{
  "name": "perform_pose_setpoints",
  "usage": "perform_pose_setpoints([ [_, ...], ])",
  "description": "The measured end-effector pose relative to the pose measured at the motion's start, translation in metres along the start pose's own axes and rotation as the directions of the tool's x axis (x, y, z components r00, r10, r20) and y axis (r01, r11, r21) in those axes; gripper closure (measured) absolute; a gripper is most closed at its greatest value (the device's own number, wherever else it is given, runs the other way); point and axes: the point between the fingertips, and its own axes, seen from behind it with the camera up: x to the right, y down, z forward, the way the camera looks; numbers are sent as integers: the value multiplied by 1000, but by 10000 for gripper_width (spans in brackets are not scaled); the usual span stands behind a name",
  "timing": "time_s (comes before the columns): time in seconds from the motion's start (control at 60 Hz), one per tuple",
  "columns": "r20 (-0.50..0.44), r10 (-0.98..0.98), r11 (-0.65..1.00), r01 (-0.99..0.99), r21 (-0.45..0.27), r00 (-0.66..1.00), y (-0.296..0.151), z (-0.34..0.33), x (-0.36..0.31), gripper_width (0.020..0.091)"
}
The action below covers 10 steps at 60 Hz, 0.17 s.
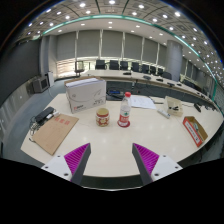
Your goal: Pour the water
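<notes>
Open tool [112, 160], empty, short of red-labelled bottle [125, 110], writing unreadable

On the desk [120, 150]: one bottle [125, 110] with a red label, two mugs [102, 116] [175, 106], one white box [86, 94], one brown envelope [57, 131], one reddish booklet [195, 130]. Beyond: several office chairs [112, 65].

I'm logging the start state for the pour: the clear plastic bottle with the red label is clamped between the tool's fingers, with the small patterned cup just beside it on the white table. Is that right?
Not quite. The gripper view shows the clear plastic bottle with the red label standing free on the white table, well beyond the open tool, whose fingers hold nothing. The small patterned cup does stand just beside the bottle.
</notes>
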Motion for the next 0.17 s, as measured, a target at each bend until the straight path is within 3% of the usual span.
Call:
perform_pose_setpoints([
  [0.167,-16,-18,1000,18,16,1000,-6,-10,-2,245],
])
